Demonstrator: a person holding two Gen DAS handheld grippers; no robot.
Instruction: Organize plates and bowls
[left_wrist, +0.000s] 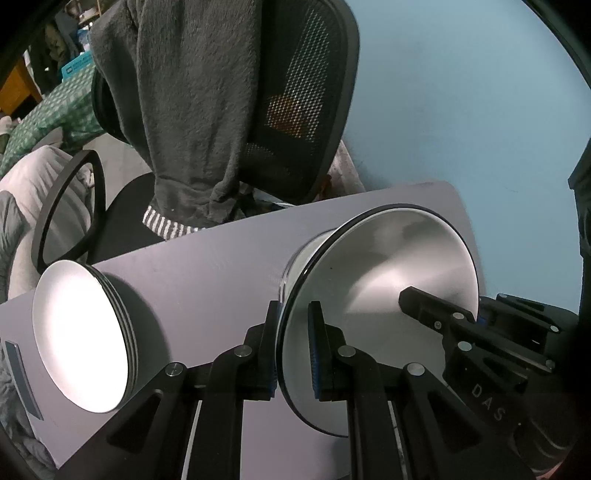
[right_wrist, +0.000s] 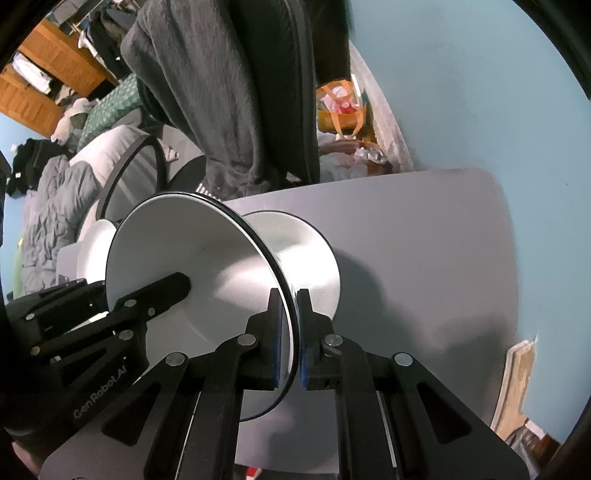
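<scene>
A white bowl with a black rim (left_wrist: 384, 273) is held between both grippers over the grey table (left_wrist: 207, 266). My left gripper (left_wrist: 293, 350) is shut on its near rim, and my right gripper (right_wrist: 291, 332) is shut on the opposite rim of the same bowl (right_wrist: 207, 273). Each gripper shows in the other's view, the right one (left_wrist: 480, 332) and the left one (right_wrist: 110, 314). A second white bowl (right_wrist: 306, 254) sits just behind the held one, nested or touching. A stack of white plates (left_wrist: 81, 339) lies on the table at the left.
A black mesh office chair (left_wrist: 295, 110) draped with a grey towel (left_wrist: 192, 110) stands close behind the table. Bedding (right_wrist: 51, 214) and a wooden shelf (right_wrist: 44, 74) are at the left. A light blue wall (left_wrist: 461, 103) is at the right.
</scene>
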